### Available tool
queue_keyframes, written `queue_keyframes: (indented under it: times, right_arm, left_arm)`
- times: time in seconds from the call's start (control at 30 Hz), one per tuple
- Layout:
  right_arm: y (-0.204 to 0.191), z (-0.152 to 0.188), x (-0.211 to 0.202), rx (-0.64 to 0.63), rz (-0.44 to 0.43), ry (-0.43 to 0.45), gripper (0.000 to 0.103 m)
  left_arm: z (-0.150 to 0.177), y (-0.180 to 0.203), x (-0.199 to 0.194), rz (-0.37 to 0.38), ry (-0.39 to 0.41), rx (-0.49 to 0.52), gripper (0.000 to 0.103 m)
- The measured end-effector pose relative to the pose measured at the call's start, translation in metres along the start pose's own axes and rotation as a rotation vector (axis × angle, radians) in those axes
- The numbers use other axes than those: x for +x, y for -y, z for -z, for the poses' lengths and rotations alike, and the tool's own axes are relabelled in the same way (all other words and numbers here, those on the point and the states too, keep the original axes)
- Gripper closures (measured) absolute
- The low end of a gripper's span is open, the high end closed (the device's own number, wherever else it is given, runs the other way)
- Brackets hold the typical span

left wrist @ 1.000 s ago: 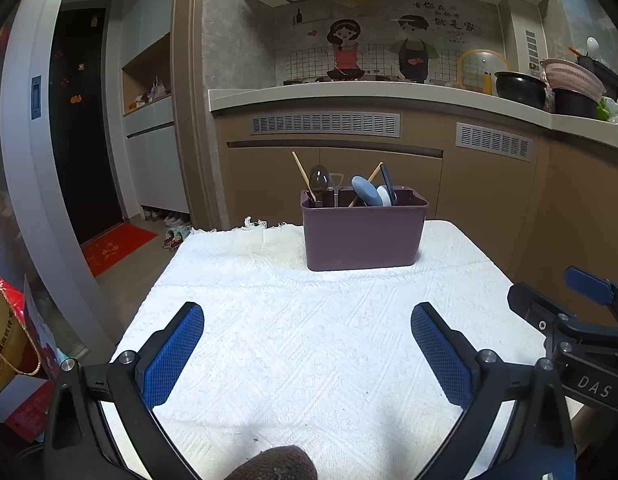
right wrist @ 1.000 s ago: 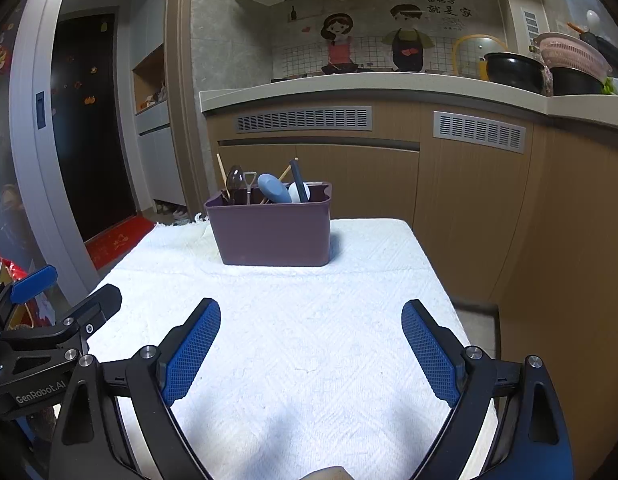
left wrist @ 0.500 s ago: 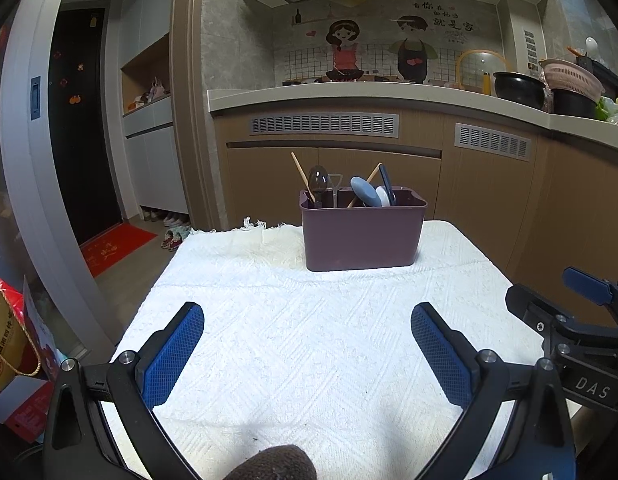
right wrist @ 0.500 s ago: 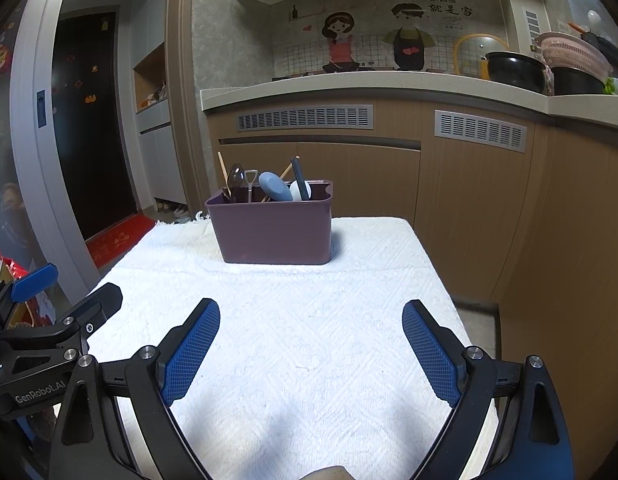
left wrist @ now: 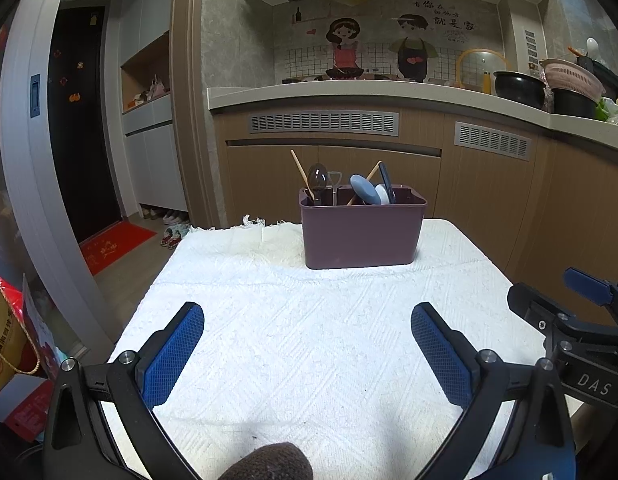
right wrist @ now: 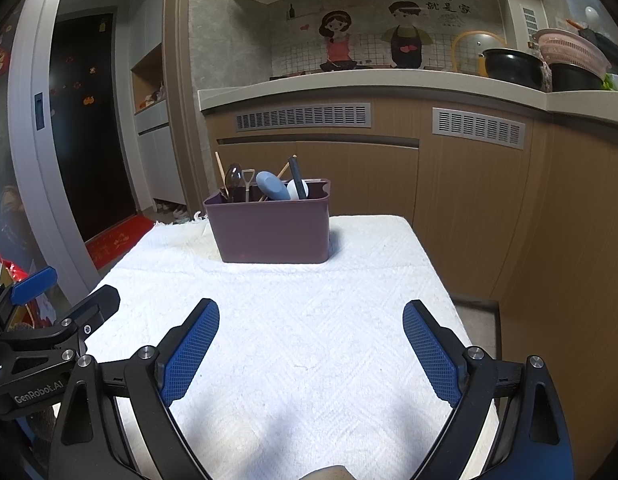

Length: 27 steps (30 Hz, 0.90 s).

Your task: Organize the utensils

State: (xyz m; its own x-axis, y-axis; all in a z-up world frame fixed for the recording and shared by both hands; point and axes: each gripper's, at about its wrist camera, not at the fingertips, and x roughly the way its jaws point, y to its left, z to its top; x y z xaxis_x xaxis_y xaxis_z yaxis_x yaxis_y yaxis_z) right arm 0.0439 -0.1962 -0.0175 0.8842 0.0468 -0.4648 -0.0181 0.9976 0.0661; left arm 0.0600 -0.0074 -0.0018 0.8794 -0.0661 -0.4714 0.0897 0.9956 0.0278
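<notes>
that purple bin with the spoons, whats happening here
A person holds a two-finger tool in each hand over a table covered with a white cloth. The left tool and the right tool are both open and empty, hovering short of the bin, which stands at the far end of the cloth. Chopsticks, a dark spoon and a blue spoon already stand in the bin. No utensils lie loose on the cloth, and nothing is being gripped.

The left gripper [left wrist: 307, 326] has its jaws spread wide, nothing between its blue pads [left wrist: 171, 354]. The right gripper [right wrist: 311, 324] is likewise parted and holds nothing. Both point forward, level and side by side, each just beside the other's jaws.
</notes>
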Motion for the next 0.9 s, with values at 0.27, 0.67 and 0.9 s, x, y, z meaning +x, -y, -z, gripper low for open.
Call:
queue_keyframes:
  times: [0.27, 0.67, 0.9]
  right_arm:
    - [0.0001, 0.0000, 0.0001, -0.001, 0.000, -0.001, 0.010]
    - [-0.0002, 0.0021, -0.0023, -0.005, -0.002, 0.001, 0.009]
    - [-0.0007, 0.0021, -0.0023, -0.004, -0.002, 0.000, 0.009]
  left_arm:
    - [0.0008, 0.0010, -0.0002, 0.005, -0.001, -0.002, 0.000]
    - [0.0000, 0.0012, 0.0003, 0.007, -0.005, -0.002, 0.000]
    - [0.0003, 0.0002, 0.0024, 0.006, -0.010, -0.005, 0.000]
